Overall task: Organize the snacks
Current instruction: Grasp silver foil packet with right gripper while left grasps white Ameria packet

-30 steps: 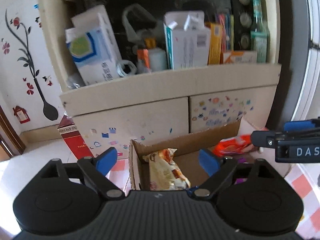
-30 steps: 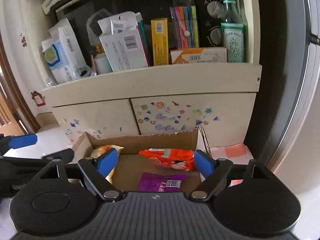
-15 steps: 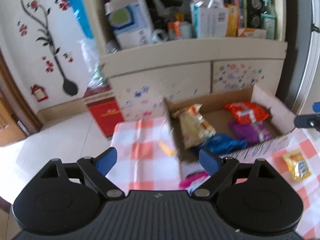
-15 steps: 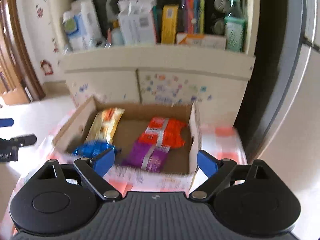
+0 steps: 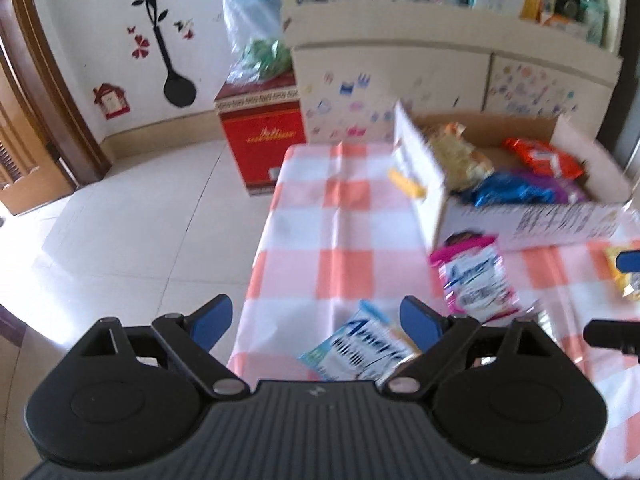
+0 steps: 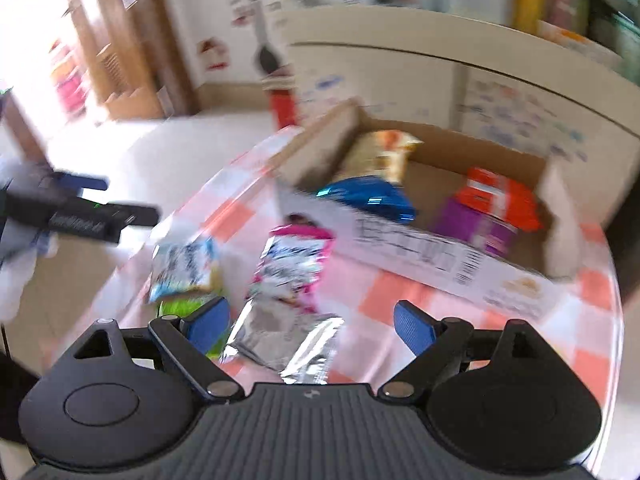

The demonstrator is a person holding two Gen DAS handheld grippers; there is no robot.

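A cardboard box [image 5: 532, 220] [image 6: 432, 256] on the checked tablecloth holds a beige, a blue [image 6: 368, 198], a purple and an orange snack pack [image 5: 544, 158]. Loose on the cloth lie a pink-edged pack [image 5: 474, 278] [image 6: 292, 260], a blue-and-white pack [image 5: 356, 354] [image 6: 186, 264], a silver pack [image 6: 286, 340] and a yellow pack [image 5: 624, 276]. My left gripper [image 5: 318, 322] is open and empty above the blue-and-white pack. My right gripper [image 6: 312, 326] is open and empty above the silver pack.
A cream cabinet [image 5: 440, 56] with a crowded shelf stands behind the table. A red box [image 5: 260, 144] with a plastic bag on it sits on the tiled floor at the table's far left corner. The table's left edge [image 5: 256, 248] drops to the floor.
Both grippers have pulled back from the box and tilted down. The loose packs on the cloth have come into view. Both stay open.
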